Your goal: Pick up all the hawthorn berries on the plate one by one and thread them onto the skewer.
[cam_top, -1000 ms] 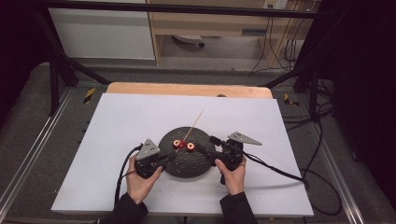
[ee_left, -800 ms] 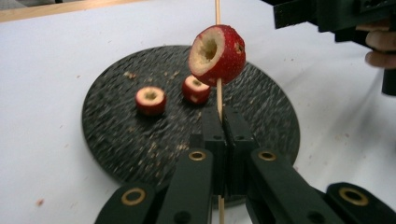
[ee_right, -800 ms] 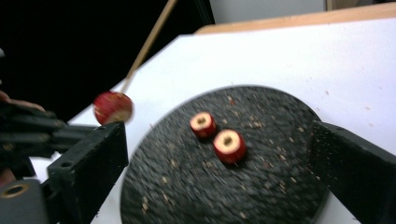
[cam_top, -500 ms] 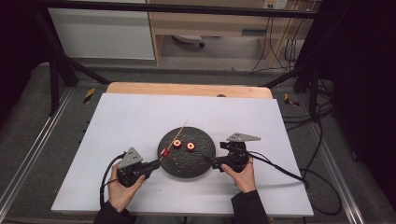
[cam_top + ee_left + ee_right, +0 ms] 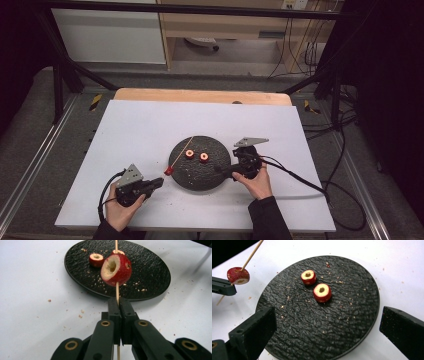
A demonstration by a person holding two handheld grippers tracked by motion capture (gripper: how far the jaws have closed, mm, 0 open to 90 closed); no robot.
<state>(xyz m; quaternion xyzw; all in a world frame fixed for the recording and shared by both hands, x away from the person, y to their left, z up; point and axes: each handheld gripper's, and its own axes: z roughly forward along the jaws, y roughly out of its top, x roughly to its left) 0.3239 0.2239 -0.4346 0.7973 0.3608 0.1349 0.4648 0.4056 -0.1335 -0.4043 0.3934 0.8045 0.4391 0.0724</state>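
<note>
My left gripper [image 5: 160, 181] is shut on a thin wooden skewer [image 5: 117, 291] just left of the black round plate [image 5: 200, 180]. A red cored fruit piece [image 5: 116, 270] is threaded on the skewer just beyond the jaws. Two more red cored pieces [image 5: 308, 277] [image 5: 322, 292] lie on the plate [image 5: 312, 327]. My right gripper [image 5: 327, 315] hovers over the plate's right side. Its jaws have just been opening and stand wide apart with nothing held between them. In the right gripper view, the left gripper [image 5: 227, 287] and its fruit piece [image 5: 238, 275] show at far left.
Crumbs are scattered over the plate and the white table sheet [image 5: 150, 125]. A wooden board edge [image 5: 200, 95] runs along the far side of the table. Cables [image 5: 300, 180] trail from the right gripper toward the right edge.
The left gripper has drawn away from the plate's middle to the left and nearer the person, carrying the skewer and one fruit piece. The right gripper stayed by the plate's right side.
</note>
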